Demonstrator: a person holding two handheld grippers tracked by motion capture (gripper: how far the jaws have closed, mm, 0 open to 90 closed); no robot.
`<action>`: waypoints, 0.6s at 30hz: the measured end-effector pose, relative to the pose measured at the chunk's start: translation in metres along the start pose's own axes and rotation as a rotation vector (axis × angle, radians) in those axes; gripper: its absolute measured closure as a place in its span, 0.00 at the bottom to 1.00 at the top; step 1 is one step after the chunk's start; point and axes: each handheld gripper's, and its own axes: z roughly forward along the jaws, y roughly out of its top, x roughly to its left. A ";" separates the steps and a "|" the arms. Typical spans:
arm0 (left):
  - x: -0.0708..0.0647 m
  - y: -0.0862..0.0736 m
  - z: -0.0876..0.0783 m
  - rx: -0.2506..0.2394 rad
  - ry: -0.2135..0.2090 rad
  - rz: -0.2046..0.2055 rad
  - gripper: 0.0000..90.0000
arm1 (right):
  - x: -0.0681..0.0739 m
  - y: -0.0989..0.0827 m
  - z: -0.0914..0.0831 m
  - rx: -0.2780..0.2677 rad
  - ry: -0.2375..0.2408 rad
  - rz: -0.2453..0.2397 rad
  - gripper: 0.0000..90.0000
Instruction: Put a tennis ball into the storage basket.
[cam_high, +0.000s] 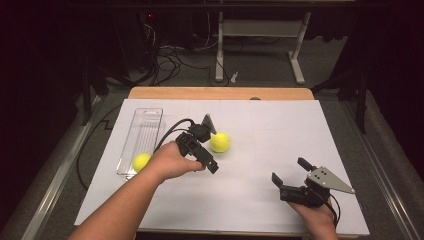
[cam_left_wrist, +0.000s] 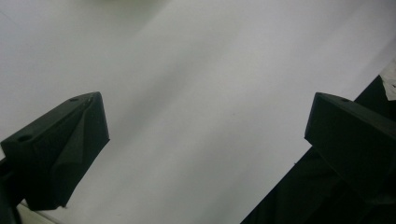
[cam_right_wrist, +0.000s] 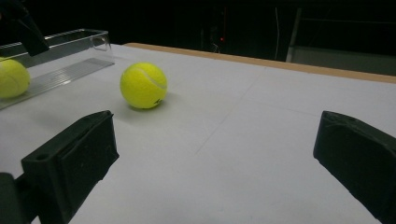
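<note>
One bright yellow-green tennis ball (cam_high: 141, 161) already sits in the near end of the clear, long plastic tray (cam_high: 146, 125) at the left side of the white-covered worktop (cam_high: 280, 135), so I'd call this roughly half done. That leaves the second yellow-green tennis ball (cam_high: 220, 142) out on the open worktop, right of the tray and well apart from it, touching nothing as far as I can see. From the high view the left gripper (cam_high: 206, 155) hangs just beside that loose ball, on its near-left side, and its own view looks down at bare white surface between its two black fingers (cam_left_wrist: 65, 149), which stand wide apart with nothing in them. Over at the near right corner the right gripper (cam_high: 290, 172) is also spread wide and empty, and its view has the loose ball (cam_right_wrist: 143, 86) sitting ahead with the tray (cam_right_wrist: 70, 51) and the first ball (cam_right_wrist: 13, 78) off to the side. My guess is what's left is grabbing that second ball and dropping it in the tray with its buddy, and the left one looks best placed for it.
</note>
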 end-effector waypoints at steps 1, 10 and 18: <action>0.001 0.001 0.001 -0.003 -0.003 -0.005 0.01 | 0.000 0.000 0.000 0.001 0.000 -0.002 0.00; 0.011 0.008 0.010 -0.009 0.011 -0.020 0.01 | -0.001 -0.001 -0.001 0.003 -0.004 0.002 0.00; 0.019 0.018 0.018 -0.011 0.019 -0.032 0.01 | -0.001 -0.001 -0.002 0.002 -0.007 0.003 0.00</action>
